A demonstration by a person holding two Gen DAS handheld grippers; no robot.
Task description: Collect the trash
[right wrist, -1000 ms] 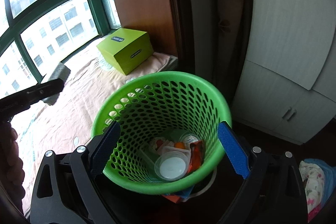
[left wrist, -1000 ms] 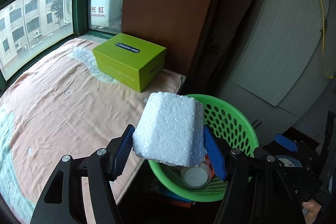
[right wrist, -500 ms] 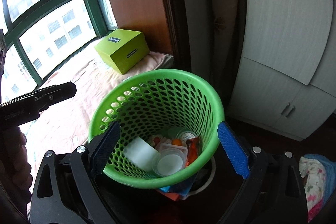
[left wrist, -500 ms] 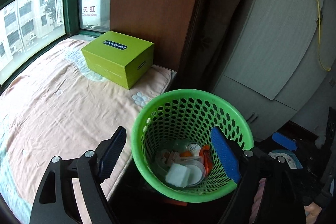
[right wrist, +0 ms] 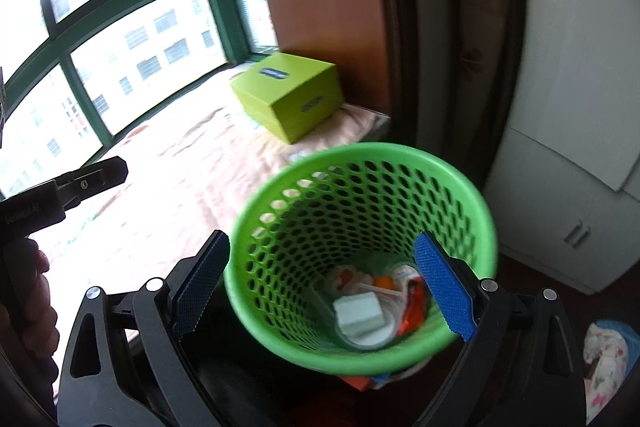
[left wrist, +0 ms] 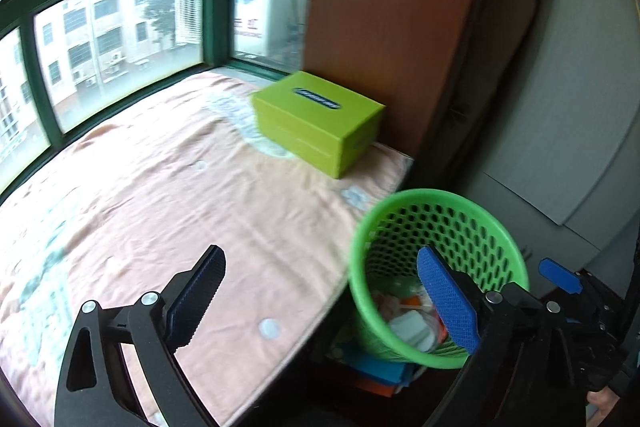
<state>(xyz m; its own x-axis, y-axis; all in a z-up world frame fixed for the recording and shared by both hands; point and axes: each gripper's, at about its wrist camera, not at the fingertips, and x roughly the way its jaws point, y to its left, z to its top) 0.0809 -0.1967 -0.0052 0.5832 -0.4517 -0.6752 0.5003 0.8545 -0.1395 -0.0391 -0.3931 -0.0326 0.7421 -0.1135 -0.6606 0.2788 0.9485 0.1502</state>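
Note:
A green perforated basket [right wrist: 360,167] stands on the floor beside the bed; it also shows in the left wrist view [left wrist: 440,199]. A white foam block [right wrist: 358,311] lies inside it on cups and wrappers, also seen in the left wrist view [left wrist: 408,323]. My left gripper [left wrist: 320,299] is open and empty, over the bed edge just left of the basket. My right gripper [right wrist: 320,287] is open and empty, its fingers either side of the basket without gripping it. The left gripper [right wrist: 92,175] also shows in the right wrist view.
A lime green box [left wrist: 316,119] sits on the peach bedspread [left wrist: 160,195] by the brown wooden panel [left wrist: 392,7]. Green-framed windows are behind the bed. White cabinet doors [right wrist: 580,107] stand right of the basket. Coloured packaging [left wrist: 380,375] lies under the basket.
My left gripper opened and let the white foam block fall into the basket. It has since swung left over the bed. The right gripper shifted slightly.

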